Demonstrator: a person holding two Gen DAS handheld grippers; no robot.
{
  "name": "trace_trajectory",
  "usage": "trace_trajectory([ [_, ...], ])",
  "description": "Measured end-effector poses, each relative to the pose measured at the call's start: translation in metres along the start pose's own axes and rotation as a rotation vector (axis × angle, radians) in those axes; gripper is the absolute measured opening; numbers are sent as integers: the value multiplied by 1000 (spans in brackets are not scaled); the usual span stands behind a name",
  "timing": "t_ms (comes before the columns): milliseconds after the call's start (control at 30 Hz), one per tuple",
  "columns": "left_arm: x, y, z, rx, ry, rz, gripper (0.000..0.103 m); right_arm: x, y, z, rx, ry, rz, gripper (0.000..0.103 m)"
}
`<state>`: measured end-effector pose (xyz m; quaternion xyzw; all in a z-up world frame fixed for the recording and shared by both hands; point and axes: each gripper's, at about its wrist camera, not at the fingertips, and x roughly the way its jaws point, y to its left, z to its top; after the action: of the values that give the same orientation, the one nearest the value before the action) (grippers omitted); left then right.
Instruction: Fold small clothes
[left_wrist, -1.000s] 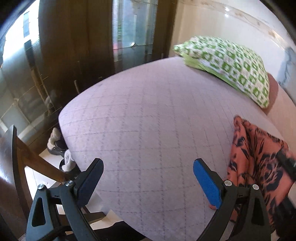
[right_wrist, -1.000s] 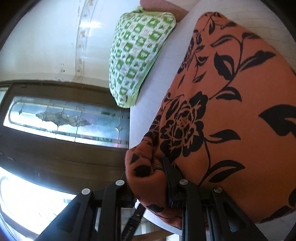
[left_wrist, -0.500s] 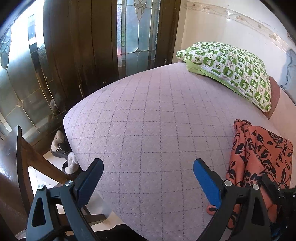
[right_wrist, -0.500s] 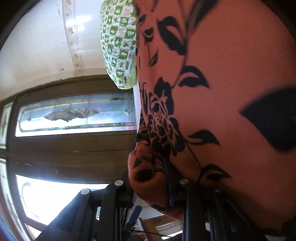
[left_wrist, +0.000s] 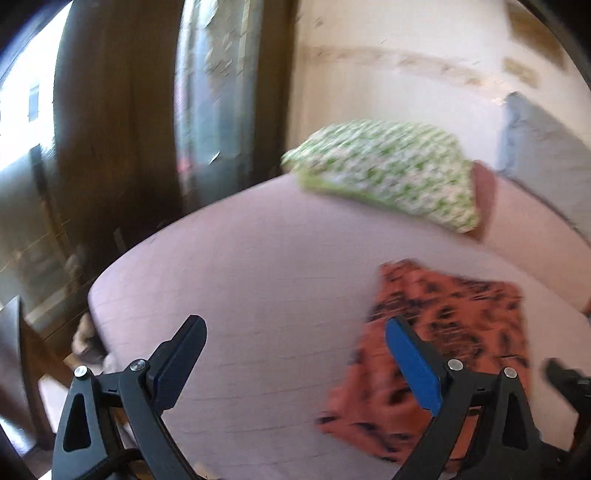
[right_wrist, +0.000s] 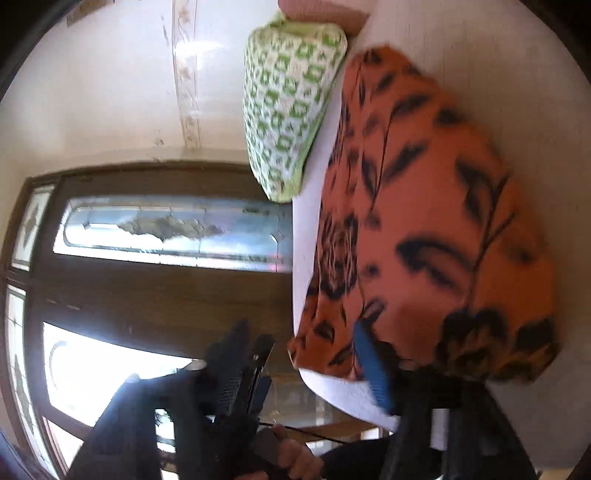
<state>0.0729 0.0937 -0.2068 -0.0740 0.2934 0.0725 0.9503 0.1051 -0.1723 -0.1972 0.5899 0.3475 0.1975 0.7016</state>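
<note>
The orange cloth with black flowers (left_wrist: 439, 332) lies folded and flat on the bed (left_wrist: 258, 277). It is on the right side of the bed, close to the near edge. Nothing is holding it.

The left gripper (left_wrist: 293, 354) hangs over the near part of the bed. Its two fingers are far apart, and there is only bare bed cover between them. Its right finger (left_wrist: 413, 365) has a blue pad, and that finger shows in front of the left edge of the cloth (the picture is blurry, so I cannot tell if it touches).

The right gripper (right_wrist: 306, 354) is by the near corner of the orange cloth (right_wrist: 436, 229). Its jaws are opening. The blue pad (right_wrist: 373, 369) sits right by the edge of the cloth, and the other finger (right_wrist: 236, 365) is off to the left, away from it. The cloth is not pinched between them. A bit of a person's hand (right_wrist: 291, 454) shows below.

A green and white pillow (left_wrist: 384, 177) lies at the far end of the bed, past the cloth. Behind the bed is a dark wooden door with glass panes (left_wrist: 207, 103).

There are no boxes or baskets to see.
</note>
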Motion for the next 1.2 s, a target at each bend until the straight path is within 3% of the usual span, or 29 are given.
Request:
trace_trajectory([
  [67, -4, -20, -1, 54, -23, -59, 98, -8, -1, 7, -38, -40, -64, 51],
  [133, 6, -35, -5, 99, 32, -90, 98, -6, -15, 13, -24, -47, -100, 48],
  [200, 30, -44, -13, 143, 138, -50, 98, 4, -36, 15, 46, -18, -111, 31],
  [267, 61, -44, -24, 179, 279, 48, 98, 14, -46, 19, 96, -7, -101, 26],
  [300, 72, -37, -28, 142, 329, 26, 99, 16, -46, 19, 100, -10, -97, 25],
  [367, 70, -26, -22, 70, 320, -8, 99, 21, -37, 27, 94, 9, -99, 26],
  [533, 68, -28, -19, 137, 293, 3, 99, 20, 4, 69, -35, -74, -122, 30],
  [667, 69, -28, -20, 136, 297, -6, 100, 34, 12, 107, -87, -133, -294, 29],
  [767, 71, -29, -24, 135, 296, -15, 101, 66, -19, 128, -37, -89, -417, 28],
  [800, 73, -30, -25, 138, 294, -13, 101, 79, -29, 132, -59, -56, -475, 20],
  [933, 74, -28, -24, 130, 295, -10, 102, 91, -8, 139, -148, -20, -566, 22],
  [1033, 74, -26, -24, 115, 302, -17, 102, 93, 12, 138, -176, 7, -550, 24],
  [1100, 74, -26, -24, 113, 302, -18, 102, 108, 26, 138, -220, 36, -506, 24],
  [1200, 75, -25, -24, 112, 305, -26, 102, 144, 35, 133, -264, 82, -507, 24],
])
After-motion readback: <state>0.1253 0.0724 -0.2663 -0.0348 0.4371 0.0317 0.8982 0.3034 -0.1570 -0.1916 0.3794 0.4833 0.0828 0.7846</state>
